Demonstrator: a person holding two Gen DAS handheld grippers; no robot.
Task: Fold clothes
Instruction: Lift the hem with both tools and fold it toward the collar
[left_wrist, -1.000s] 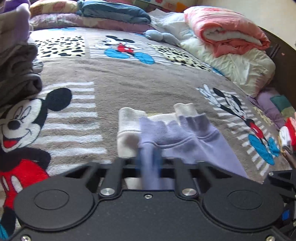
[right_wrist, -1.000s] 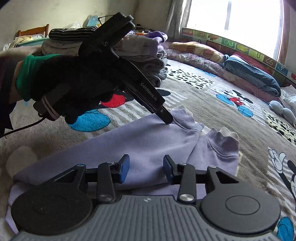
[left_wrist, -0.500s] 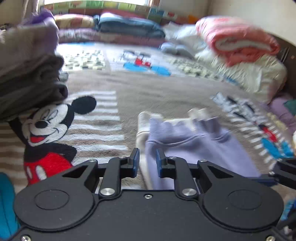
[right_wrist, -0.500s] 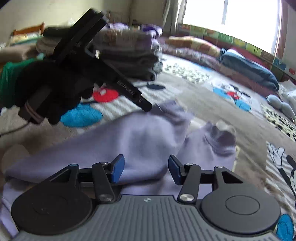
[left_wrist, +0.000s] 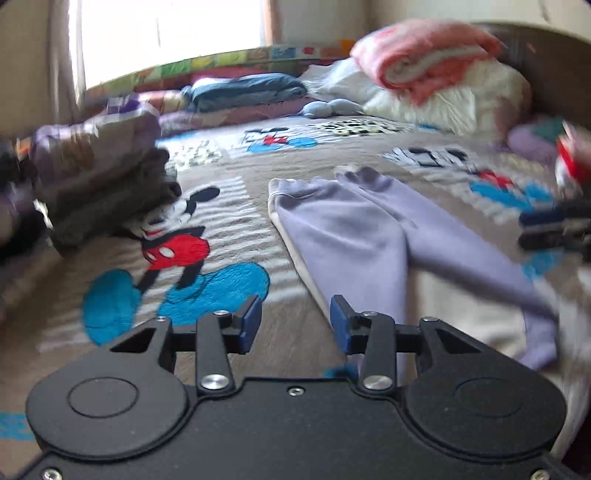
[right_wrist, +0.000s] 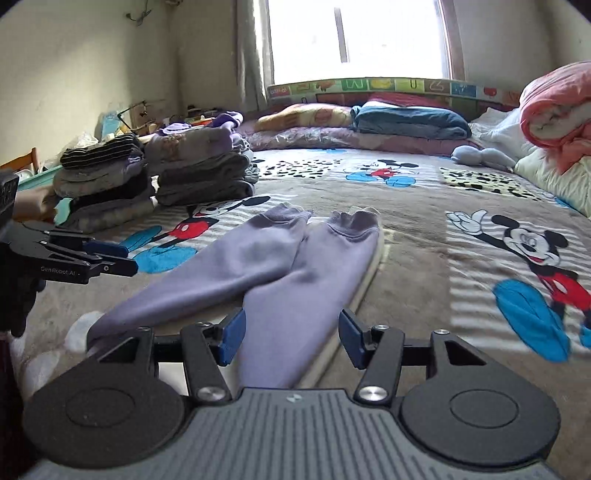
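Observation:
A lilac garment with ribbed cuffs (right_wrist: 295, 266) lies flat on the Mickey Mouse blanket, its two sleeves or legs side by side over a cream layer. It also shows in the left wrist view (left_wrist: 354, 236). My left gripper (left_wrist: 294, 325) is open and empty, hovering above the blanket at the garment's left edge. It shows from the side in the right wrist view (right_wrist: 110, 254). My right gripper (right_wrist: 289, 339) is open and empty, just above the garment's near end. It appears blurred at the right edge of the left wrist view (left_wrist: 554, 229).
Two stacks of folded clothes (right_wrist: 203, 173) stand on the bed's left side. Pillows and a blue folded blanket (right_wrist: 406, 122) line the far edge under the window. A pink and white quilt pile (right_wrist: 554, 110) sits at the right. The Mickey blanket (right_wrist: 480, 206) covers the bed.
My left gripper let go of the lilac garment, opened, and pulled back and up to the left. My right gripper opened wider and drew back. The garment now lies flat.

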